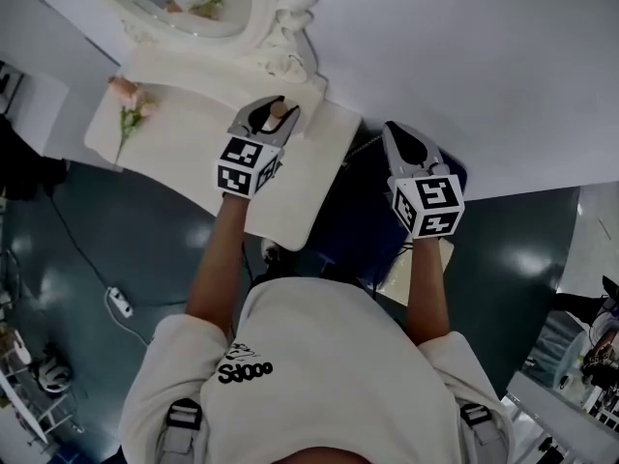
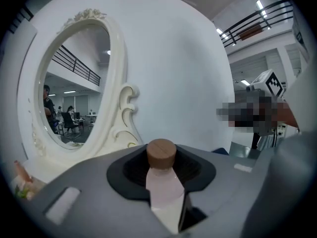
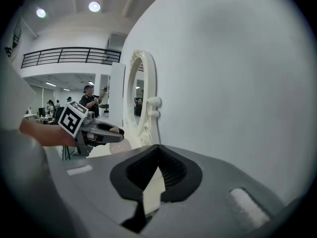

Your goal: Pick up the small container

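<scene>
The small container [image 2: 161, 180], a pale pink bottle with a brown cork-like cap, stands upright between the jaws of my left gripper [image 2: 161, 155], whose pads press on its body. From the head view, the left gripper [image 1: 274, 114] is over the back of the cream vanity table [image 1: 290, 201], the container's cap [image 1: 279, 110] showing at its tip. In the right gripper view the left gripper [image 3: 111, 131] holds the container just above the tabletop. My right gripper [image 1: 397, 135] hangs to the right of the table, near the wall, jaws together and empty [image 3: 158, 148].
An ornate white oval mirror [image 1: 193, 8] stands at the table's back edge against the white wall [image 1: 464, 56]. Pink flowers [image 1: 131, 114] lie at the table's left. A dark blue seat [image 1: 353, 230] sits beside the table. A cable and power strip [image 1: 118, 303] lie on the floor.
</scene>
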The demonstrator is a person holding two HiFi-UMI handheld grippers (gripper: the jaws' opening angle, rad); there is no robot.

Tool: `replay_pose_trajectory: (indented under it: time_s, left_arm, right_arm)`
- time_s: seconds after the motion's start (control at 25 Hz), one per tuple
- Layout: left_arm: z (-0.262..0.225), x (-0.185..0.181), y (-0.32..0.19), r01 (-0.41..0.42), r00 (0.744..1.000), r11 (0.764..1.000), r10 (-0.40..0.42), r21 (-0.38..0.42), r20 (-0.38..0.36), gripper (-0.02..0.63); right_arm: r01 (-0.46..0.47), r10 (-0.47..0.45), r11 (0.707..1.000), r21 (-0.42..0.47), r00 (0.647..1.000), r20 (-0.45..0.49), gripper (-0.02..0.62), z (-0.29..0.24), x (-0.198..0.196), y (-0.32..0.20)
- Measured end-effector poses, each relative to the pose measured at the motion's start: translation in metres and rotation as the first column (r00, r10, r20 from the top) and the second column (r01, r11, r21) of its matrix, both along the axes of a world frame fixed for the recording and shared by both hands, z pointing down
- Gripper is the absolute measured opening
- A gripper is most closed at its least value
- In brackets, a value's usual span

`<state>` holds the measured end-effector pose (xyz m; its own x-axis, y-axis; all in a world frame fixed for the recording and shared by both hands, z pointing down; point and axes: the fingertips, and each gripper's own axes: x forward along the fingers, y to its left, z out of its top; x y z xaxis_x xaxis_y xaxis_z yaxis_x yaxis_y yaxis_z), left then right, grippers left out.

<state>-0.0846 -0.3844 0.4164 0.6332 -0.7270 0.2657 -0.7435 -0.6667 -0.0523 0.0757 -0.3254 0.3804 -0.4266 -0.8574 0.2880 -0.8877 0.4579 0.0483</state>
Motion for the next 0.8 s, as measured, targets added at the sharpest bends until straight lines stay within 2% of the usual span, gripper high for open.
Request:
replay_pose_trajectory:
  time_s: [0.24,0.48,0.6,0.8]
  left_arm:
    - [-0.055,-0.056,0.016,0.047,0.999,0.995,-0.048,0.087,0.01,0.146]
    - [-0.098,-0.092,0.04,0.072,0.997,0.98,-0.077,0.184,0.019,0.146]
    - [-0.113,-0.105,0.05,0.091,0.995,0.972,-0.098,0.216,0.025,0.146]
    - [-0.12,-0.117,0.059,0.106,0.993,0.97,-0.114,0.221,0.027,0.146]
  right_arm:
    - [0.072,-0.066,0.99,0.123,0.997,-0.05,0.002,-0.044,-0.045,-0.011]
    - [0.166,-0.15,0.969,0.185,0.984,-0.101,0.002,-0.071,-0.088,-0.01]
    - [0.203,-0.184,0.959,0.2,0.977,-0.109,0.002,-0.077,-0.104,-0.011]
    - [0.244,-0.225,0.951,0.188,0.967,-0.116,0.002,-0.079,-0.125,-0.012]
